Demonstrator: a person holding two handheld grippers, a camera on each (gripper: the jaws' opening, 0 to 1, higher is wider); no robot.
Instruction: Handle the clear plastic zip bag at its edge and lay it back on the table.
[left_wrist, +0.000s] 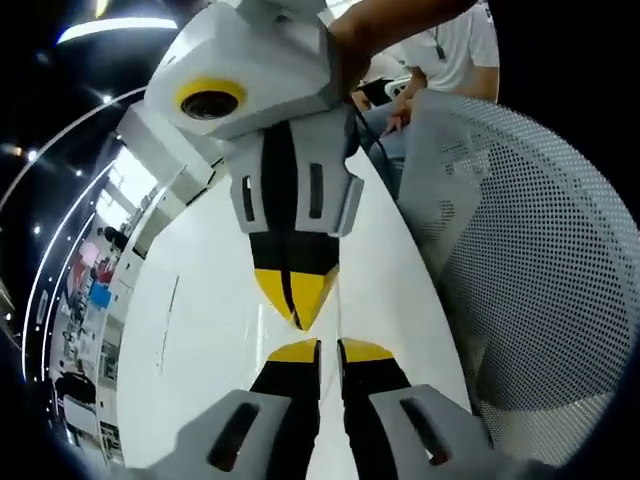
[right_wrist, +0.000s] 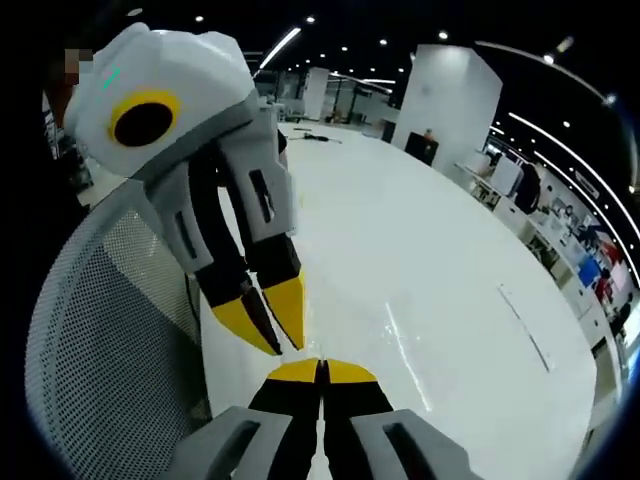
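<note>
We hold the left gripper (left_wrist: 328, 350) and right gripper (right_wrist: 322, 371) tip to tip above the white table (right_wrist: 450, 300), each pressed onto the clear bag's (right_wrist: 400, 350) faint edge.

The left gripper (left_wrist: 329, 349) has black fingers (left_wrist: 295, 352) with yellow tips, set in grey housings. The right gripper (right_wrist: 322, 371) carries the same scheme: black fingers (right_wrist: 349, 374) capped in yellow, grey at the base. Its body, seen in the left gripper view, is white with a yellow ring. The surface (right_wrist: 440, 290) is glossy white, with pale streaks of reflected light. Beside it, the mesh chair back (left_wrist: 530, 250) is light grey, patterned all over with small dark holes. A person's shirt (left_wrist: 460, 40) at the far side is white.
</note>
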